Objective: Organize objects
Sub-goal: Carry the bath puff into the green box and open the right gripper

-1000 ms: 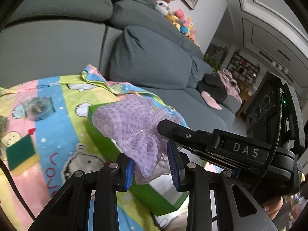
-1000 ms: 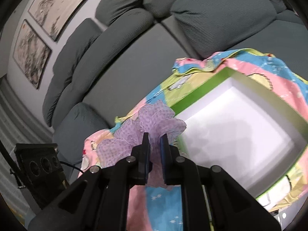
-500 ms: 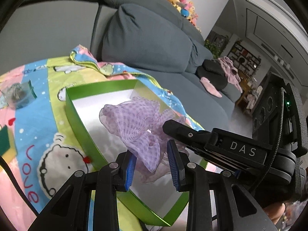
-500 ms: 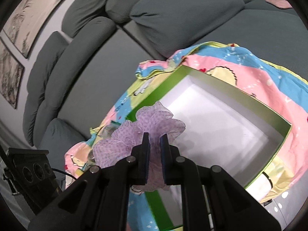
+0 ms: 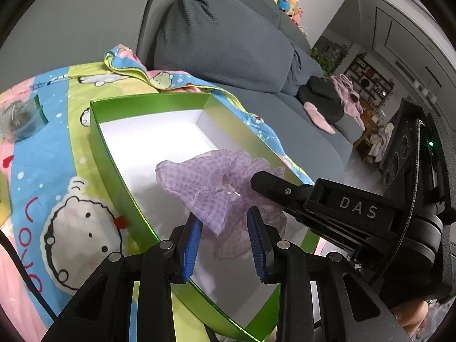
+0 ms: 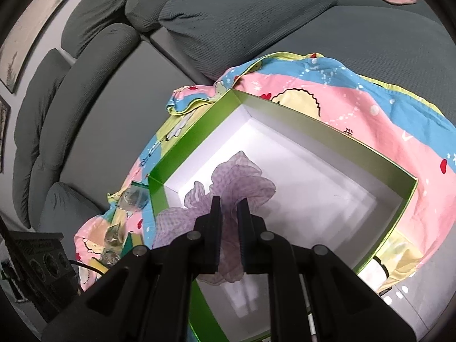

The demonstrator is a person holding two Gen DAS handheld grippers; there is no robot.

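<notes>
From the left wrist camera, a crumpled, sheer lilac scrunchie (image 5: 211, 182) of checked gauze hangs above the white, smooth floor of a shallow rectangular green box (image 5: 114, 165), toward its near end. The right gripper (image 5: 273, 188), a black angular tool marked "DAS", reaches in from the right with its tips buried in the ruffles. The left gripper (image 5: 225, 236) sits just below the fabric, its blue ribbed pads spread apart and clamping nothing; whether the hanging frill brushes them cannot be told. The glossy box rests on a cartoon-print blanket (image 5: 57, 199) in pink, blue and yellow, spread over a grey ribbed sofa (image 5: 228, 42). At far left lies a small clear packet (image 5: 22, 119).

From the right wrist camera, the right gripper (image 6: 229, 222) has its two flat black fingers drawn nearly together, pinching the scrunchie (image 6: 239, 182) between them; frilled folds billow out beyond and to the left of the tips. The fabric hangs over the near left corner of the green box (image 6: 342, 142), whose white interior shows soft shadows. Blanket (image 6: 370, 114) folds bunch against a sofa (image 6: 256, 14) cushion at the far side.
</notes>
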